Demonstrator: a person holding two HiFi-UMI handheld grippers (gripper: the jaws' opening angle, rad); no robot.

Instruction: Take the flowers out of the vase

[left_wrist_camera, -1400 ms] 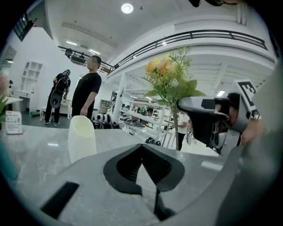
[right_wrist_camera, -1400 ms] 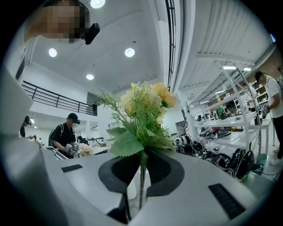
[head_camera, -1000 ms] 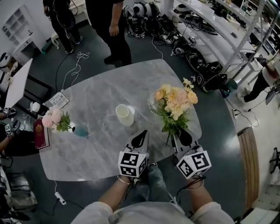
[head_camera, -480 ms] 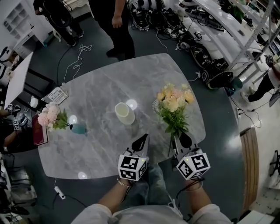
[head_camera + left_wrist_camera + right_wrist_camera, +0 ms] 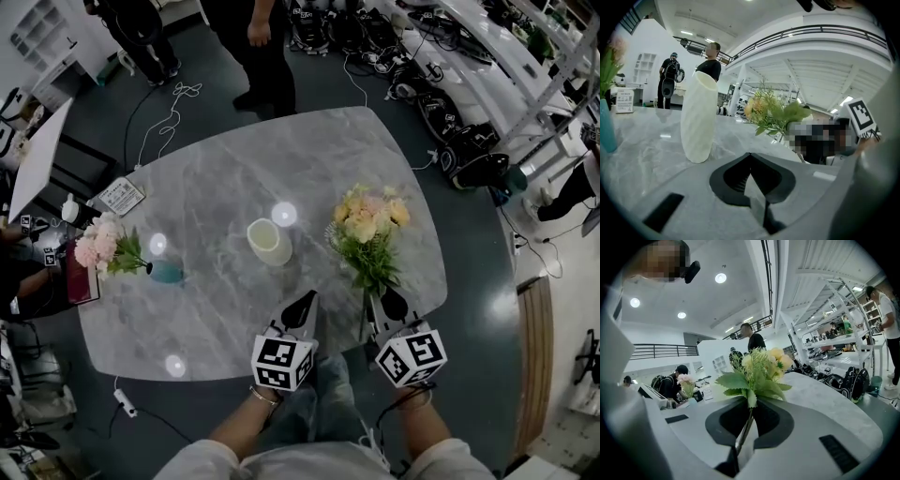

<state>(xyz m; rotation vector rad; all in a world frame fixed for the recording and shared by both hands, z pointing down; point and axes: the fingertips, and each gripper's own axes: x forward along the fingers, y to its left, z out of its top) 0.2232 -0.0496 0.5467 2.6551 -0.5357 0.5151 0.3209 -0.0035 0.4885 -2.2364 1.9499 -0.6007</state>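
A bunch of yellow and peach flowers (image 5: pixel 367 220) with green leaves is out of the ribbed white vase (image 5: pixel 269 242), which stands upright and empty mid-table. My right gripper (image 5: pixel 386 306) is shut on the bunch's thin stem (image 5: pixel 746 425); its jaws have just been closing on it. The blooms (image 5: pixel 761 366) stick out ahead of the jaws, over the right part of the grey marble table (image 5: pixel 216 187). My left gripper (image 5: pixel 300 307) is shut with nothing in it, near the front edge, pointing at the white vase (image 5: pixel 698 117).
A blue vase (image 5: pixel 167 273) with pink flowers (image 5: pixel 96 249) stands at the table's left, beside a red book (image 5: pixel 69 281) and a printed card (image 5: pixel 120 195). A person (image 5: pixel 262 47) stands beyond the far edge. Shelving and gear fill the right side.
Both grippers have sunk a little toward the table, and the bunch has come down with the right one. The white vase has stayed put.
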